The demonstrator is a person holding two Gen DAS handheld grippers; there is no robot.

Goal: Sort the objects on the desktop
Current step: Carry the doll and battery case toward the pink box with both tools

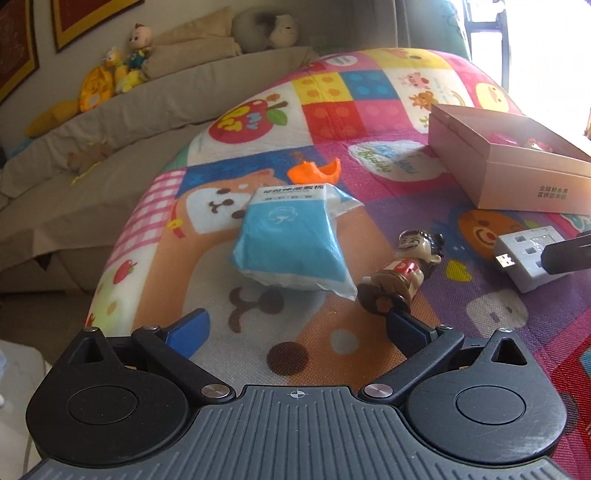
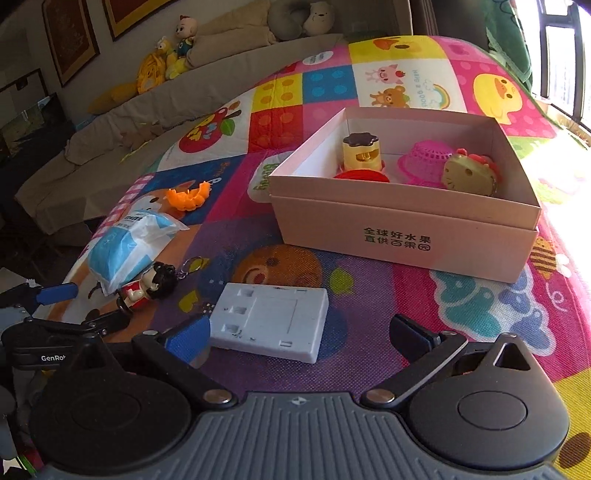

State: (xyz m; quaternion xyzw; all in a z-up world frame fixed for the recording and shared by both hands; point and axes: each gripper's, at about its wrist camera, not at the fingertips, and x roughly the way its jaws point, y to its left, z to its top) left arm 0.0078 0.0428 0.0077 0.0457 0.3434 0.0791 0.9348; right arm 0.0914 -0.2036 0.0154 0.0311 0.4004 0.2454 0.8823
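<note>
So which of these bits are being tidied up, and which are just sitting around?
Being sorted: pink box, white USB adapter, figurine keychain, blue packet, orange toy piece.

Just lying about: plush toys, neck pillow on the sofa.

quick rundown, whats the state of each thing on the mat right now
box: open, toys inside
white adapter: flat on mat, between right tool's fingers
blue packet: sealed, lying on mat
doll keychain: on its side
orange piece: loose on mat
left tool: open
right tool: open
</note>
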